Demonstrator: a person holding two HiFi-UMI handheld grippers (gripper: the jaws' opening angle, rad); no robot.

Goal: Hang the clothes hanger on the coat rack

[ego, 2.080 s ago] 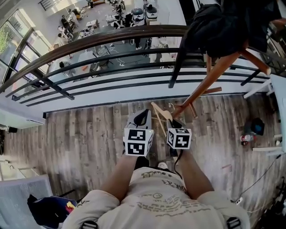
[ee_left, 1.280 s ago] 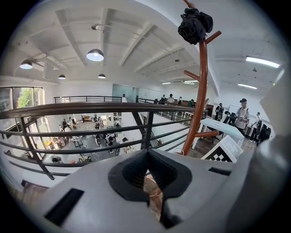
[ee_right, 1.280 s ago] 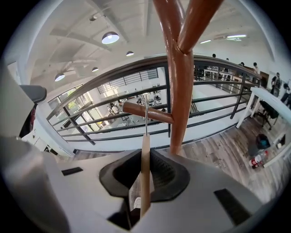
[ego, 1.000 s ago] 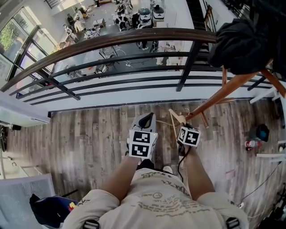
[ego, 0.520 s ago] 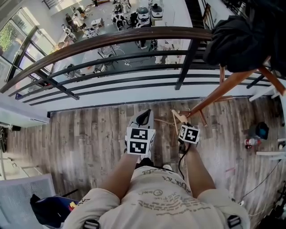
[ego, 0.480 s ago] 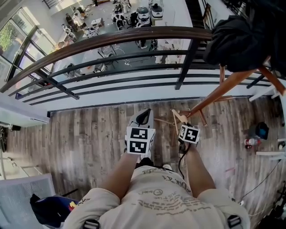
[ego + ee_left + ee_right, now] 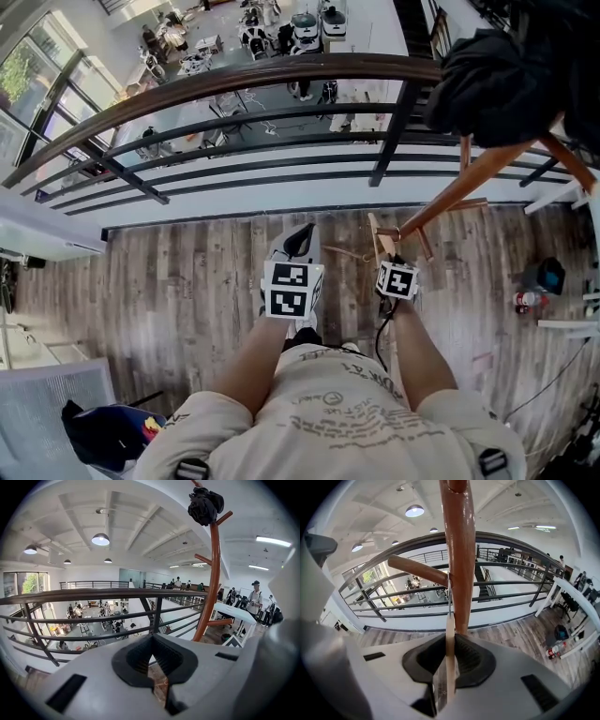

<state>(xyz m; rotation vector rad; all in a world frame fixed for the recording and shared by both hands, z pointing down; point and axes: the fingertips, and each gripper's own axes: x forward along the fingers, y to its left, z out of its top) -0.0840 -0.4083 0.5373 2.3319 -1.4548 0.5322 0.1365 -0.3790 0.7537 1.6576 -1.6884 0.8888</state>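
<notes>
The pale wooden clothes hanger (image 7: pixel 376 235) is held edge-on in my right gripper (image 7: pixel 384 256), right beside the foot of the brown wooden coat rack (image 7: pixel 459 192). In the right gripper view the gripper (image 7: pixel 449 641) is shut on the hanger (image 7: pixel 450 663). Its wire hook (image 7: pixel 449 592) rises close beside the rack's pole (image 7: pixel 459 550), near a low peg (image 7: pixel 417 570). A black garment (image 7: pixel 492 70) hangs on the rack's top. My left gripper (image 7: pixel 298 242) hovers left of the hanger. In its own view the left gripper (image 7: pixel 151 660) is shut on nothing.
A dark metal railing (image 7: pixel 234 80) with a wooden top rail runs across in front, with an open hall below. A dark bag (image 7: pixel 544 274) and a bottle (image 7: pixel 518 302) lie on the plank floor at the right. A white table (image 7: pixel 234 612) stands by the rack.
My right gripper has carried the hanger up and right toward the rack's pole, and the hanger has turned edge-on. The left gripper has stayed about where it was.
</notes>
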